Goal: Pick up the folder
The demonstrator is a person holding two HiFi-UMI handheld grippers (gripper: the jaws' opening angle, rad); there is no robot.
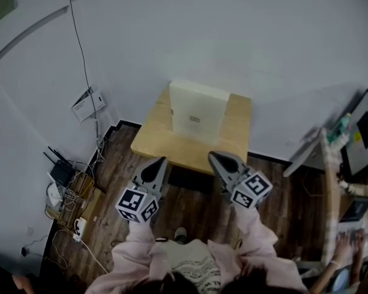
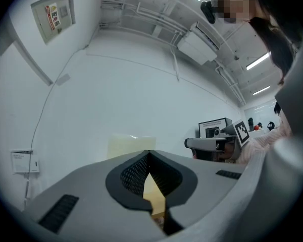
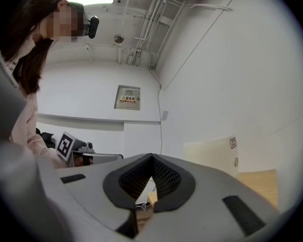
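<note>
The pale cream, box-shaped folder (image 1: 198, 110) stands upright on the small light wooden table (image 1: 158, 136), toward its far side. The left gripper (image 1: 157, 164) and right gripper (image 1: 219, 160) hover at the table's near edge, both with jaws pressed together on nothing.

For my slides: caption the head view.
Shut left tool and shut right tool point at the cream folder standing upright on the wooden table.
</note>
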